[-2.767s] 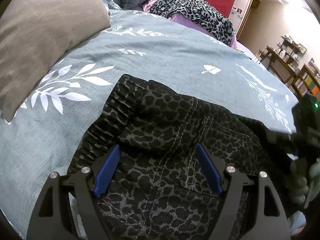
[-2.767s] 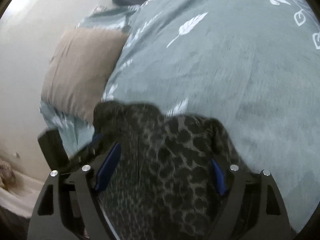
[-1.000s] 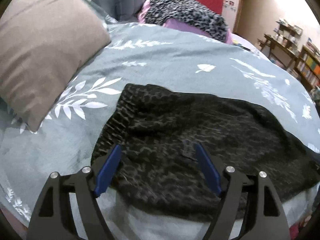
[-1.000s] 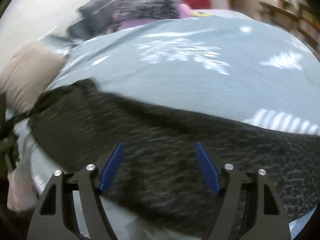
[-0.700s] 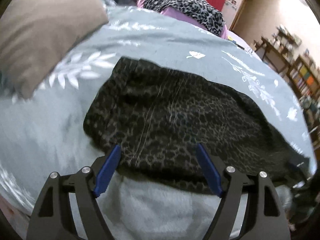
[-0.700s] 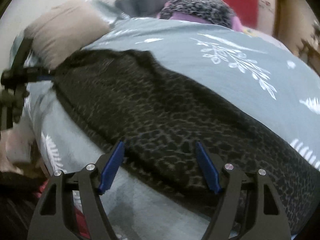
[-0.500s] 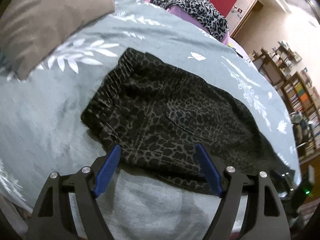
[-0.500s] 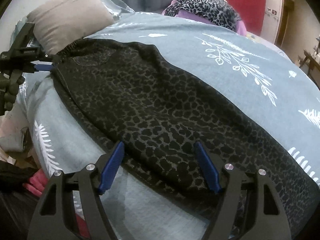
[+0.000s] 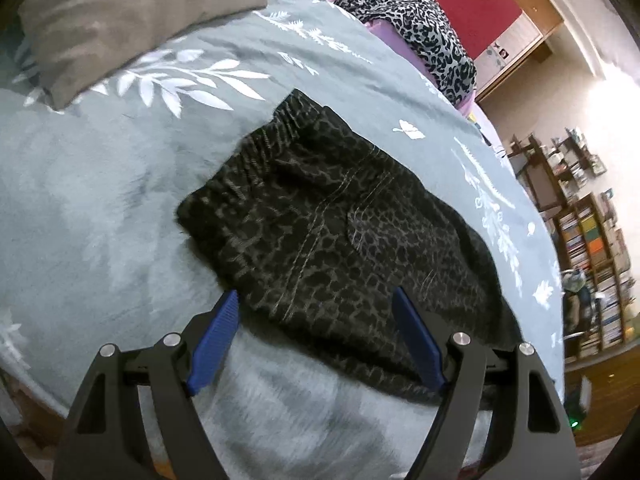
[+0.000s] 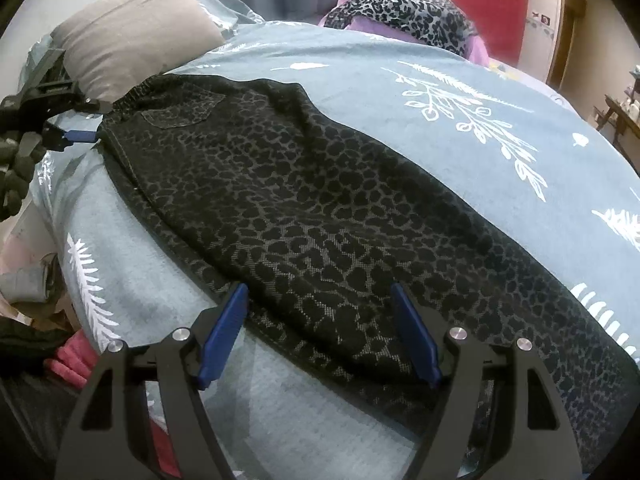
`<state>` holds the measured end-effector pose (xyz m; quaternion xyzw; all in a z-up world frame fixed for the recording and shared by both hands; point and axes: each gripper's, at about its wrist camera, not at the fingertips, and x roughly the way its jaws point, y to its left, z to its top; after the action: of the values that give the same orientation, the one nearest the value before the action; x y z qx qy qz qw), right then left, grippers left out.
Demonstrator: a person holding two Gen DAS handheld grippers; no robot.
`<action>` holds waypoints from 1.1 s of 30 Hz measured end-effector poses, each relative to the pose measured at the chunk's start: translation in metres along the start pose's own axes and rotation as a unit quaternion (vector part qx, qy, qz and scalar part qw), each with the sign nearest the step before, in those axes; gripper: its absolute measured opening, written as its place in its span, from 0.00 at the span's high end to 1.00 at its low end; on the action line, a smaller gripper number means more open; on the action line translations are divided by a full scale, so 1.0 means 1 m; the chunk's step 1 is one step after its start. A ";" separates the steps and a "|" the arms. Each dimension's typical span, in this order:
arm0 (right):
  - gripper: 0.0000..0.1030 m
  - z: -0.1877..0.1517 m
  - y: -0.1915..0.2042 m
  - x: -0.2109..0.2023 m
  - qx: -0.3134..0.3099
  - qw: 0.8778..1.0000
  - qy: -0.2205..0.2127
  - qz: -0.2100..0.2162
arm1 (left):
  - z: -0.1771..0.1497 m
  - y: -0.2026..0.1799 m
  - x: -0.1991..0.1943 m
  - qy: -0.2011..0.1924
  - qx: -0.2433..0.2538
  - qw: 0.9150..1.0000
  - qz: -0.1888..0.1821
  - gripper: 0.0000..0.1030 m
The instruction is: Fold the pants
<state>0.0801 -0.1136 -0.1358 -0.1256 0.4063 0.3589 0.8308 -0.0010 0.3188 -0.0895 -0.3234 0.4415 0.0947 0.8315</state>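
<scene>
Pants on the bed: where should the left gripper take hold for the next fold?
Probably the elastic waistband, at its near corner, coming in from the bed's near edge. The pants lie flat, and the gathered band gives a thick hem for the open left gripper.

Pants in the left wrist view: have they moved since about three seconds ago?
Yes. The pants then filled the space between the jaws of the left hand-held gripper; now they lie spread flat farther off, below the brown pillow.
</scene>
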 end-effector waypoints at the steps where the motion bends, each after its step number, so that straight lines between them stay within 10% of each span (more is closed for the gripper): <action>1: 0.38 0.000 0.000 0.001 -0.002 1.000 0.000 -0.004 | 0.003 0.000 0.005 0.001 -0.005 1.000 -0.005 0.25; 3: 0.48 0.000 0.000 0.003 -0.001 1.000 0.003 -0.007 | 0.008 0.001 0.014 0.002 -0.011 1.000 -0.023 0.29; 7: 0.75 0.001 -0.003 -0.001 0.003 1.000 0.002 0.002 | 0.015 0.002 0.022 0.003 -0.018 1.000 -0.016 0.86; 11: 0.86 -0.001 -0.006 -0.011 0.007 1.000 -0.001 0.010 | 0.012 0.008 0.008 -0.014 -0.017 1.000 -0.018 0.98; 20: 0.83 -0.017 0.004 -0.021 -0.006 1.000 -0.001 0.009 | 0.004 0.014 -0.014 -0.014 0.017 1.000 0.009 0.97; 24: 0.39 -0.020 0.006 -0.019 0.000 1.000 -0.001 0.030 | 0.003 0.009 -0.010 -0.020 0.032 0.999 0.039 0.97; 33: 0.38 -0.043 -0.076 -0.064 0.185 0.981 -0.050 0.028 | -0.001 -0.005 -0.023 -0.034 0.046 0.995 0.077 0.86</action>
<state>0.0813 -0.2211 -0.1206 0.0598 0.4274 0.3068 0.8483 -0.0134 0.3171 -0.0694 -0.2460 0.4402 0.1491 0.8506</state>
